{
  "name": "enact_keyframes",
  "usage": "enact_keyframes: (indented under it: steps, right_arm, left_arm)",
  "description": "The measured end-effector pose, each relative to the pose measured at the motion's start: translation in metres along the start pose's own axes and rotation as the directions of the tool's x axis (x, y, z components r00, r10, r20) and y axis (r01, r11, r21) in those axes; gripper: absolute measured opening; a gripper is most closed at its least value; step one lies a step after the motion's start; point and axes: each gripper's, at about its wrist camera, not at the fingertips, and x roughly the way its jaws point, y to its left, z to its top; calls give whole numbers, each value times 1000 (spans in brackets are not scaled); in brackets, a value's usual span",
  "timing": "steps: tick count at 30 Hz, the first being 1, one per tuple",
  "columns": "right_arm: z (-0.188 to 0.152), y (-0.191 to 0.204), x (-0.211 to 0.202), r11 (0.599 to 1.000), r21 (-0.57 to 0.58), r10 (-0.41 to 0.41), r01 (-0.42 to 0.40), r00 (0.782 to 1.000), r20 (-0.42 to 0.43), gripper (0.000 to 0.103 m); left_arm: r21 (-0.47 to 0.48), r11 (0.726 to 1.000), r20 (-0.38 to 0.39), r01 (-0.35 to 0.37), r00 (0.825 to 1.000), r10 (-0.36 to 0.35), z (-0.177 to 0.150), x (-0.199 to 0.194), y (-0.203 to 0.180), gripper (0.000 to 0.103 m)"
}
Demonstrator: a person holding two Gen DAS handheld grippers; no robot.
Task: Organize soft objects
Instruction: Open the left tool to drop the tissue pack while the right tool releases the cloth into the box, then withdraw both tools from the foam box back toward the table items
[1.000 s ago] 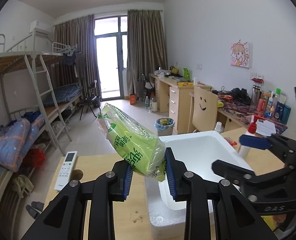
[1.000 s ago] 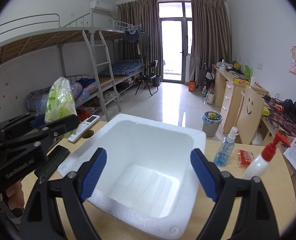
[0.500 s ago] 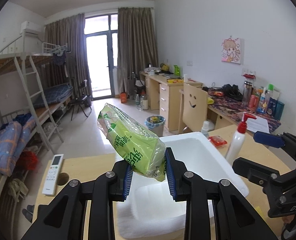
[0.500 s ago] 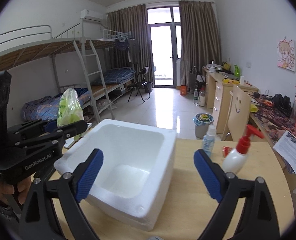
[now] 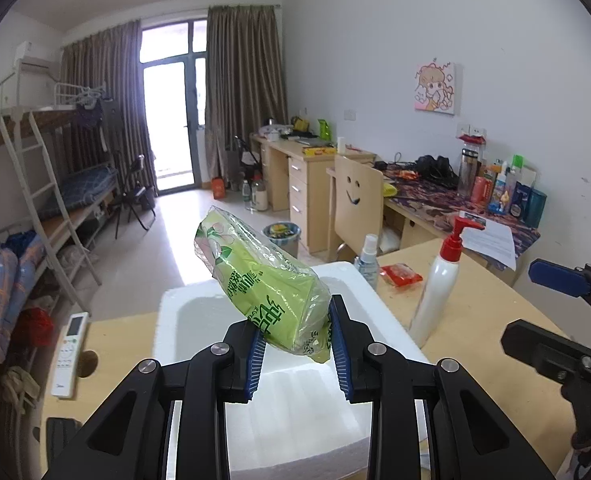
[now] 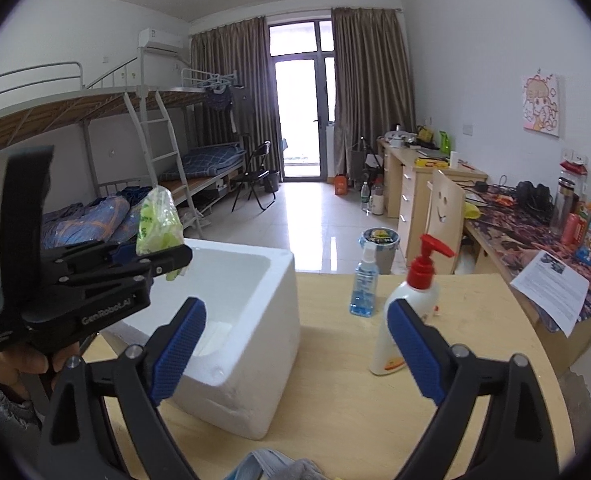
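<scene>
Between the blue pads of the left gripper sits one end of a tissue pack: soft, light green, wrapped in crinkled clear film, with a flower print at its far end and dark green characters along its side. The jaws are clamped on its lower end, and the rest sticks up and away to the left, tilted. It hangs over the open foam box, clear of the walls. The right gripper stands wide apart with nothing between its pads; it points over the table between the box and a pump bottle. A small spray bottle stands just behind. A remote lies left of the box.
</scene>
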Motion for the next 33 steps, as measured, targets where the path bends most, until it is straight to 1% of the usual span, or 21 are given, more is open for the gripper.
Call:
enact_keyframes:
  steps: [3,8,10,11,12,14,18,21,28,33]
  right_arm:
    - [-2,-5,-4,1000,10,-8,8,1000,5,95]
    - [-7,-10,-6,1000,23,-21,20,1000,3,95]
    - [-8,-13,-6,999,30,-22,22,1000,3,95]
    - [-9,-14,-7,999,32,-21,20,1000,5,95]
    - [-8,-15,-8,999,34,-19,19,1000,7,95]
    - [-10,-13,-10,999,36,-18,17,1000,11,95]
    - [-10,-14,-10,999,39,-12,12,1000,14,95]
    - [-12,-14,-10,999,42,-6,6,1000,14,95]
    - [-11,-12,-15,999,35,-4,3,1000,24,95]
    - [-10,-8,-25,1000,24,-2,1,999,40,95]
  left_arm:
    - [3,1000,-10,5,1000,-5,1,4,-4,32]
    - [1,1000,-31,-16,999,16,1,11,-3,34]
    - [5,1000,-33,-29,999,29,2,12,-4,42]
    - [6,999,-34,-42,999,42,2,13,-4,55]
    - [7,999,-34,-52,998,52,2,12,-3,70]
    - [2,997,-20,-82,996,82,2,10,-3,83]
    - [-2,994,-5,-109,994,108,3,5,-1,97]
    - [-11,994,17,-111,994,111,4,-2,-1,102]
    - [-30,993,54,-115,992,116,6,-23,-1,102]
    - [-20,993,79,-118,990,119,7,-42,-7,102]
